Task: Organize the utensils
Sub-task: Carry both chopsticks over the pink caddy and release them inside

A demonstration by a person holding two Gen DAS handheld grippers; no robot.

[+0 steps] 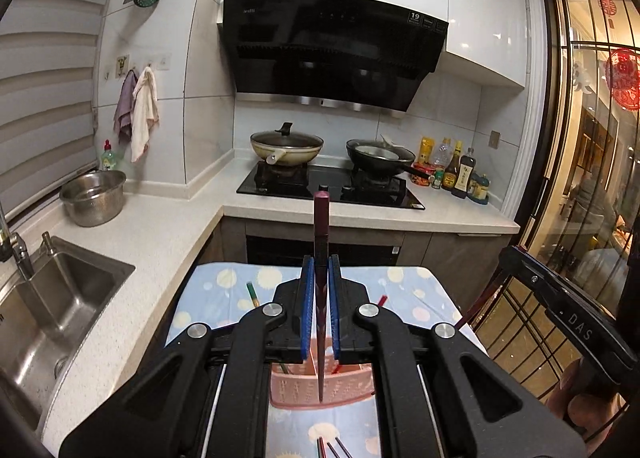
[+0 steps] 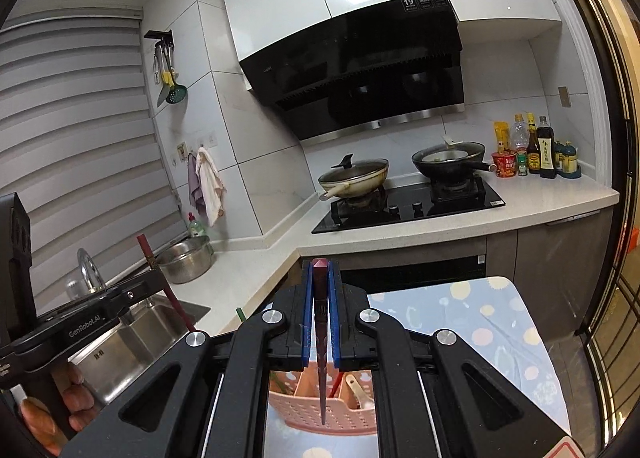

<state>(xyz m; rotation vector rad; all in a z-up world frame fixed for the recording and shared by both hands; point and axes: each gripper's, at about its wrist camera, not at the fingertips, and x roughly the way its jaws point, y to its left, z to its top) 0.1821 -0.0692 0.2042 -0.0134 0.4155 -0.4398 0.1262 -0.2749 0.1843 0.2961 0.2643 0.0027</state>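
Kitchen counter (image 1: 168, 226) is wrapping an L-shaped corner, with a steel sink (image 1: 60, 298) at left and a black hob (image 1: 332, 188) carrying two pans behind. Small table with a dotted blue cloth (image 1: 404, 286) is standing below both grippers, and a pink perforated utensil basket (image 1: 320, 390) is sitting on it, a few utensils standing in its compartments. Left gripper (image 1: 321, 270) is holding a dark purple chopstick (image 1: 321, 226): blue pads are pressing on its shaft from both sides, thick end projecting past the fingertips, thin tip pointing down over the basket. Right gripper (image 2: 320, 278) is clamping a second dark chopstick (image 2: 320, 322) the same way, jaws narrow, blunt end just showing between the pads, tapered tip hanging above the basket (image 2: 320, 406). Loose chopsticks (image 1: 252, 294) are lying on the cloth beyond the basket.
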